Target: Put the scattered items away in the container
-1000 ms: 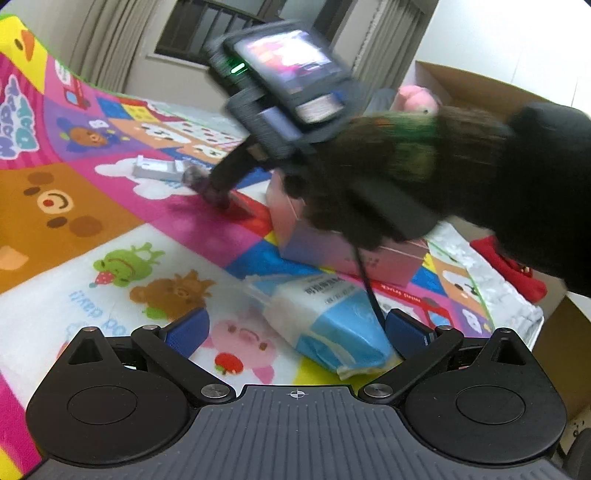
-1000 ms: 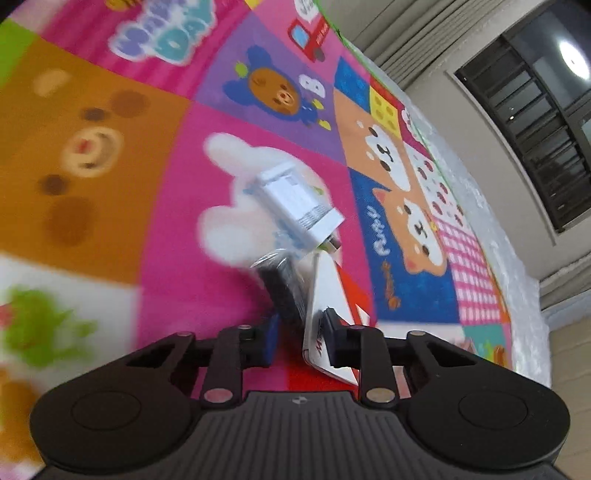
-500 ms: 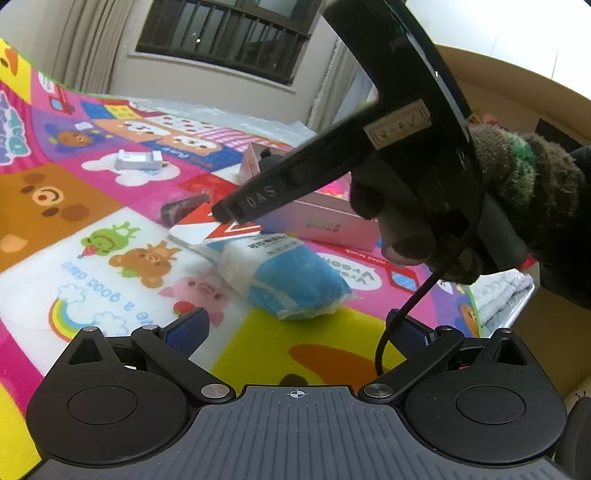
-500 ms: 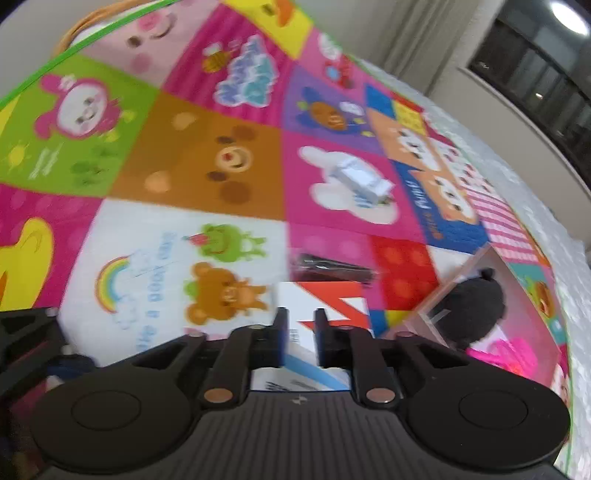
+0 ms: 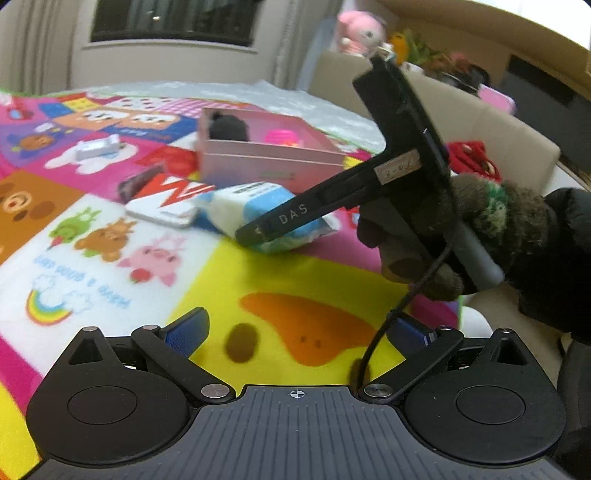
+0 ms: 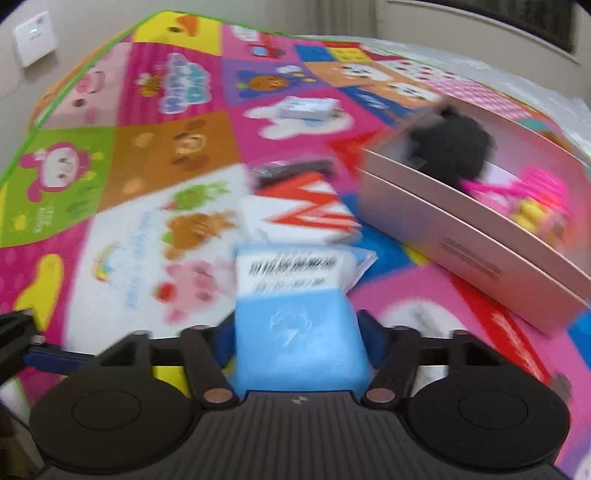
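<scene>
The pink box [image 5: 273,162] sits on the cartoon play mat, holding a black plush [image 5: 229,127] and a pink toy [image 5: 282,137]; it also shows in the right wrist view [image 6: 465,236]. A blue-and-white tissue pack [image 6: 299,314] lies between the fingers of my right gripper [image 6: 300,336], which are spread around it; whether they grip it I cannot tell. The pack [image 5: 258,206] lies on the mat in the left view. My left gripper [image 5: 295,328] is open and empty, low over the mat. A red-and-white card box [image 5: 166,201], a dark wallet [image 5: 138,181] and a small white box [image 5: 96,149] lie scattered.
The gloved hand holding the right gripper [image 5: 436,229] crosses the right side of the left view. A beige sofa edge with plush toys [image 5: 360,31] stands behind the mat. A white wall device [image 6: 35,37] is at far left.
My right gripper dropped the red-and-white card box, pulled back and opened around the tissue pack. My left gripper drew back and turned right.
</scene>
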A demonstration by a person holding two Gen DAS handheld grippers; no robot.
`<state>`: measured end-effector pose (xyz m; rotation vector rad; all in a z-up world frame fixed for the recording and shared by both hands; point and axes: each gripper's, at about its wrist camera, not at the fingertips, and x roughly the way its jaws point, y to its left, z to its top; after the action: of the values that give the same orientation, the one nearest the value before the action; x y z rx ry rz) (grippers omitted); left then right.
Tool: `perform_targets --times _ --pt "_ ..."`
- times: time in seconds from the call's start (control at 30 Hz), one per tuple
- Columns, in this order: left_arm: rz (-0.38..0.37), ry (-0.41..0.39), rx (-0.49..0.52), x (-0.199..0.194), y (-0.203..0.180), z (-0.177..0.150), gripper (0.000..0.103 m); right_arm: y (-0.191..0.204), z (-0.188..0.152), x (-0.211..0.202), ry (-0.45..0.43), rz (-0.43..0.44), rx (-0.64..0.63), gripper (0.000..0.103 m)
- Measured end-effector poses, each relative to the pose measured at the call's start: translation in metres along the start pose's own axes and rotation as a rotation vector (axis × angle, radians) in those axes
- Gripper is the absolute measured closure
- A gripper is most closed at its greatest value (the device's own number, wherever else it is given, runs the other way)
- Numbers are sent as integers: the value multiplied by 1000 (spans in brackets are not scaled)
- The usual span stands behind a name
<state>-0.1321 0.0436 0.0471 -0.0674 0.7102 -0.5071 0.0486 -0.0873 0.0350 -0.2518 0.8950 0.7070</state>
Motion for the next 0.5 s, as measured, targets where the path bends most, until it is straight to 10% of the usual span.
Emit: perform_targets --times 0.3,0.5 --pt "37 -6 12 22 -3 38 0 -64 -70 -49 -142 -183 106 45" --pt "334 -25 -47 64 28 70 0 -100 -105 -68 -257 -232 215 25"
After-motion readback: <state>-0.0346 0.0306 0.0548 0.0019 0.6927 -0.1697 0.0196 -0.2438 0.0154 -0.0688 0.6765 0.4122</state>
